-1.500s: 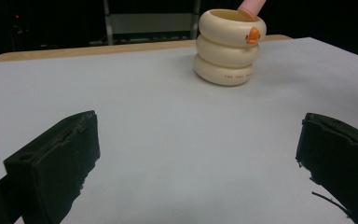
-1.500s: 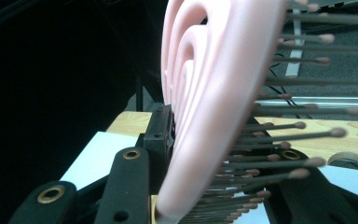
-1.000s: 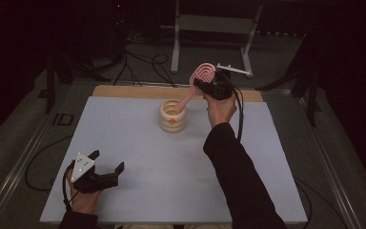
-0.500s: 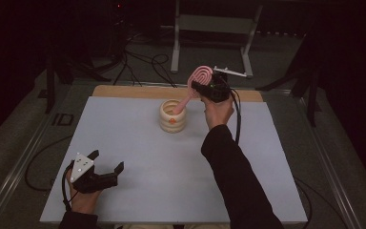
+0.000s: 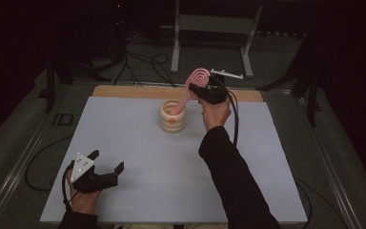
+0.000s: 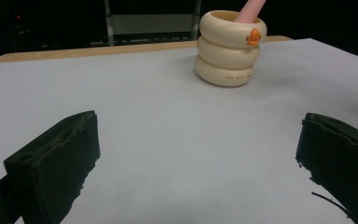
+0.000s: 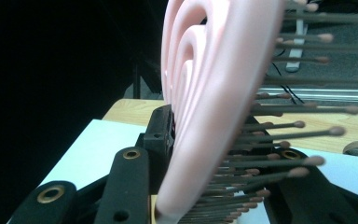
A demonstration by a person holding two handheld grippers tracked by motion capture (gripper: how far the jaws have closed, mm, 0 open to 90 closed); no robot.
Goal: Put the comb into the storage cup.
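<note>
A cream ringed holder [image 5: 172,116] with a small orange duck mark [image 6: 252,36] stands upright near the table's far middle. A pink hairbrush [image 5: 194,84] leans with its handle inside the holder and its round head up to the right. My right gripper [image 5: 201,90] is shut on the brush head [image 7: 214,98], whose bristles point right in the right gripper view. My left gripper [image 5: 106,162] rests low at the near left corner, open and holding nothing, well apart from the holder. The brush handle [image 6: 249,10] pokes out of the holder's mouth.
A pale blue-grey mat [image 5: 138,157] covers the table, with a wooden strip [image 5: 124,91] along its far edge. A metal stand [image 5: 209,28] and loose cables [image 5: 143,59] lie on the dark floor beyond. A cable [image 5: 234,119] trails from the right gripper.
The right gripper has lowered the brush a little, and its handle has gone deeper into the holder. The left gripper has stayed put.
</note>
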